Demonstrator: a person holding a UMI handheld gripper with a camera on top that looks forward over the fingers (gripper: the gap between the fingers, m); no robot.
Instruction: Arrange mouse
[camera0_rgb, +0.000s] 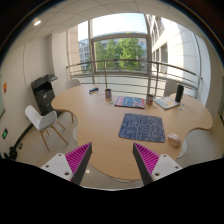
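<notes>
1. Mouse: you cannot pick it out with any certainty from the gripper view; a small dark thing (108, 94) lies on the far part of the table, beyond the pads, but it is too small to tell what it is.
2. Your gripper (112, 160) is raised above the near edge of the table, with its two fingers wide apart and nothing between them.
3. The pink pads show on the inner faces of both fingers, the left one (78, 157) and the right one (147, 157).
4. The wooden table (95, 125) spreads out ahead of your fingers, with a curved outline.
5. A dark patterned mouse pad (141, 127) lies flat on the table, ahead of your right finger and well apart from it.
6. A second, smaller mat (128, 101) with a coloured print lies farther back, beyond the dark one.
7. A white flat object (166, 102) rests on the far right part of the table, with a dark upright object (180, 93) just behind it.
8. A white chair (46, 121) stands at the left side of the table.
9. A dark cabinet or machine (43, 94) stands against the wall behind that chair.
10. A large window (118, 52) with a railing in front fills the wall beyond the table, and green trees show through it.
</notes>
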